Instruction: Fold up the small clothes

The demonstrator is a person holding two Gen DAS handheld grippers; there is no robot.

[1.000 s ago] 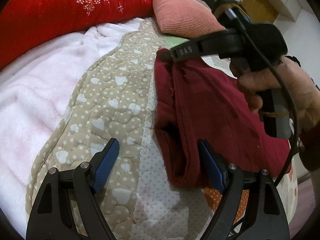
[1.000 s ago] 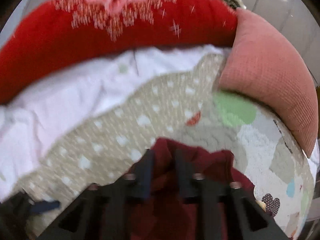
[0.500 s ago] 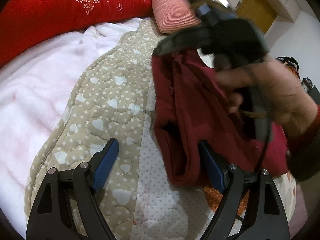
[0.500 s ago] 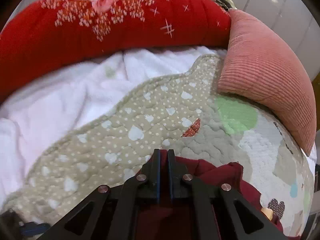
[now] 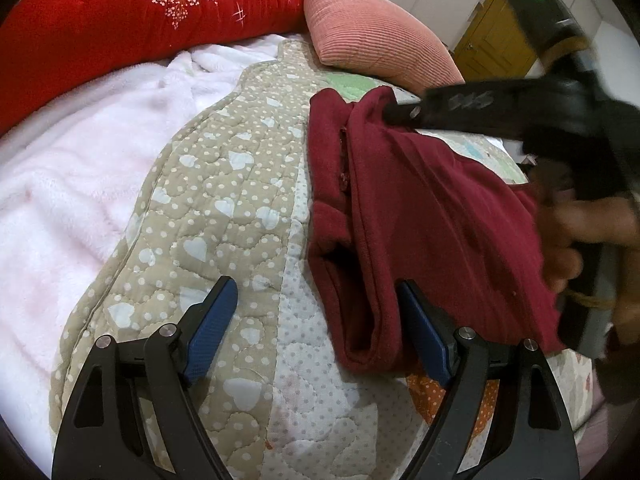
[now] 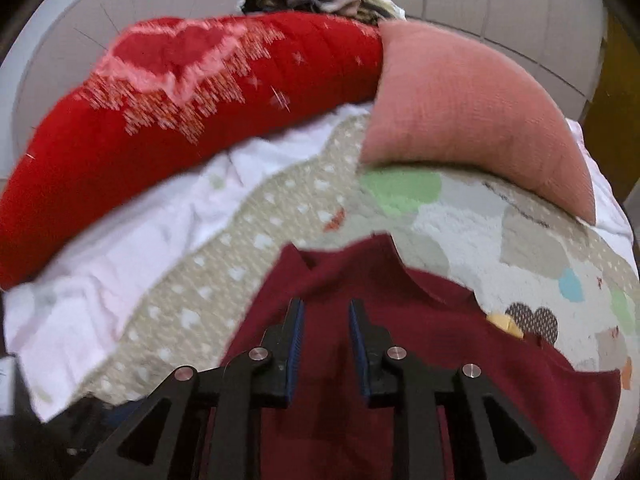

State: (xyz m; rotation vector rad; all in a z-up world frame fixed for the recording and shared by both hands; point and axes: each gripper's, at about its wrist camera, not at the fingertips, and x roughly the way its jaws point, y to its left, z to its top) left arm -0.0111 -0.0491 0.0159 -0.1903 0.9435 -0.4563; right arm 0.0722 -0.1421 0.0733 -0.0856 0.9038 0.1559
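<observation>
Only one piece of writing showed, and it was not clear. In the left wrist view, pale characters stood on the black side of the right gripper (image 5: 404, 112), near its tip over the garment (image 5: 440, 216). They were blurred; they looked like three characters, but which ones could not be told. No other text, label, brand or number was readable in either view, on the cloth or elsewhere.

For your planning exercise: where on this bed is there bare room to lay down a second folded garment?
Free: the tan heart-print quilt strip between the maroon garment and the white fleece blanket, ahead of the left gripper. Crowded: the right side, under the garment and the right gripper.
</observation>
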